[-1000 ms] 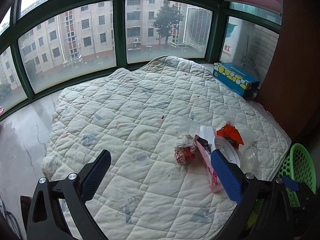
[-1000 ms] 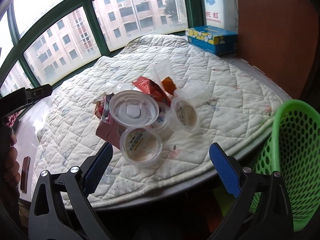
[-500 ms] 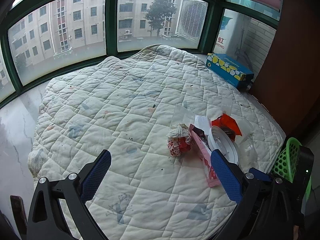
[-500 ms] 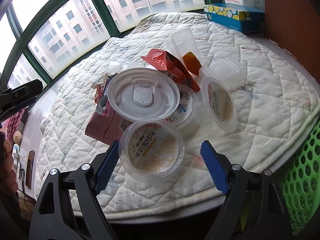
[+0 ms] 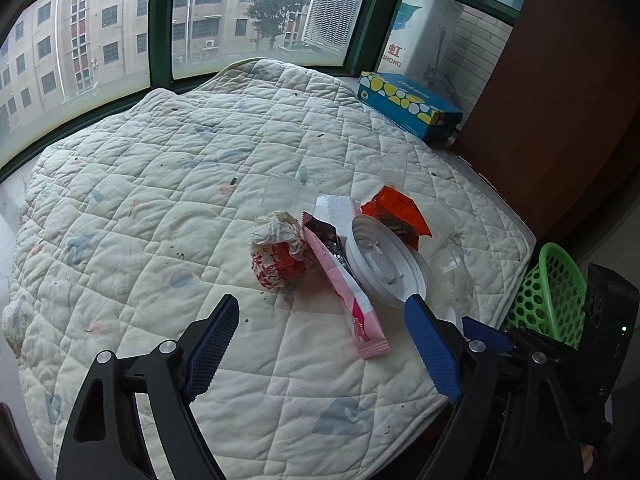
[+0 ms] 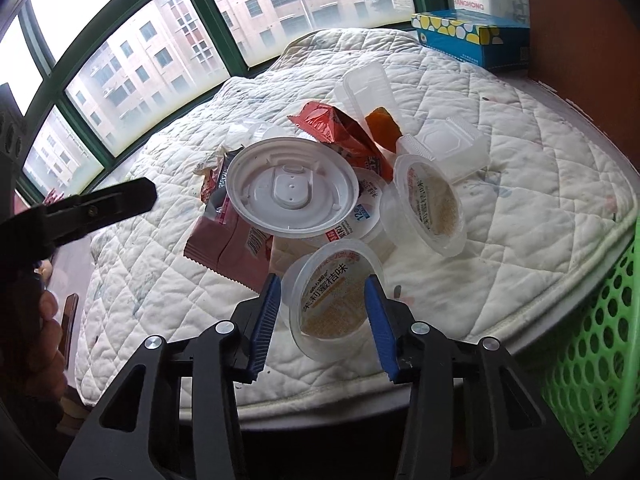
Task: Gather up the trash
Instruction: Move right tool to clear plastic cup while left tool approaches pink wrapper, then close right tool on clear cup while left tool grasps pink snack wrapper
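Observation:
A heap of trash lies on the quilted table cover (image 5: 160, 208). It holds a crumpled red-and-white wrapper (image 5: 278, 256), a pink wrapper (image 5: 348, 292), a white lid (image 6: 290, 188), an orange packet (image 6: 336, 128) and clear jelly cups. My right gripper (image 6: 325, 302) is shut on the nearest clear jelly cup (image 6: 334, 300), its blue pads against both sides. A second jelly cup (image 6: 430, 204) lies behind it. My left gripper (image 5: 320, 338) is open and empty, just before the pink wrapper. A green mesh basket (image 6: 600, 356) stands at the table's right edge.
A blue tissue box (image 5: 408, 104) lies at the far right by a brown wall (image 5: 560, 100). Green-framed windows run along the back. The basket also shows in the left wrist view (image 5: 552, 292). The left gripper's black arm (image 6: 92, 208) reaches in from the left.
My right gripper moved in and closed on the nearest jelly cup. My left gripper moved forward and right, closer to the trash heap, still open.

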The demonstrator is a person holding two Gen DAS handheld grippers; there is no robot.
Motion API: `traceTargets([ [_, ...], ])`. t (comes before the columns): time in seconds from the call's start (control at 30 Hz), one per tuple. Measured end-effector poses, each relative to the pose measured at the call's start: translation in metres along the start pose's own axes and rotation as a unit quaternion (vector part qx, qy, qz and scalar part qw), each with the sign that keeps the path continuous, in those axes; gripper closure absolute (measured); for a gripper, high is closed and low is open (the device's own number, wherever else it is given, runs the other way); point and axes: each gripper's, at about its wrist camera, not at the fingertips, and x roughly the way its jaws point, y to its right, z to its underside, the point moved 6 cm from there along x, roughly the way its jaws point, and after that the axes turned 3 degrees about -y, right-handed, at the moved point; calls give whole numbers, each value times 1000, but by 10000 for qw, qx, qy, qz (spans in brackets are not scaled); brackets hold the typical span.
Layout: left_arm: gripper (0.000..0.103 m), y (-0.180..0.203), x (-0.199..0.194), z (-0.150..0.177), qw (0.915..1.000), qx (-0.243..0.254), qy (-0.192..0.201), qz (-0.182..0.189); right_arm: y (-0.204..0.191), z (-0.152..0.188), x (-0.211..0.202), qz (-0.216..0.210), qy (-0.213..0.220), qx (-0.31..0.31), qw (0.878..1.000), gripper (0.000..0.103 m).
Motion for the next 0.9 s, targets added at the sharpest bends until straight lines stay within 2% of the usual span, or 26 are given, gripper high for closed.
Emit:
traceTargets([
  [0.13, 31, 12, 18, 7, 9994, 77, -219, 273, 7, 4, -6, -16, 53, 3, 10000, 59],
  [0.3, 39, 16, 32, 12, 9984, 121, -374, 397, 6, 6, -2, -179, 47, 69, 9998, 56],
  [0.4, 46, 14, 38, 15, 9980, 118, -454, 435, 4, 7, -1, -131, 41, 8, 9999, 50],
  [0.6, 61, 8, 48, 20, 9967, 77, -593, 546, 7, 7, 1, -176, 36, 40, 9998, 48],
  [0.8, 66, 2, 56, 22, 9964, 7, -666, 526, 7, 6, 7, -218, 2, 31, 9998, 44],
  [0.9, 76, -1, 60, 23, 9960, -16, -700, 547, 6, 4, 13, -331, -40, 80, 9994, 44],
])
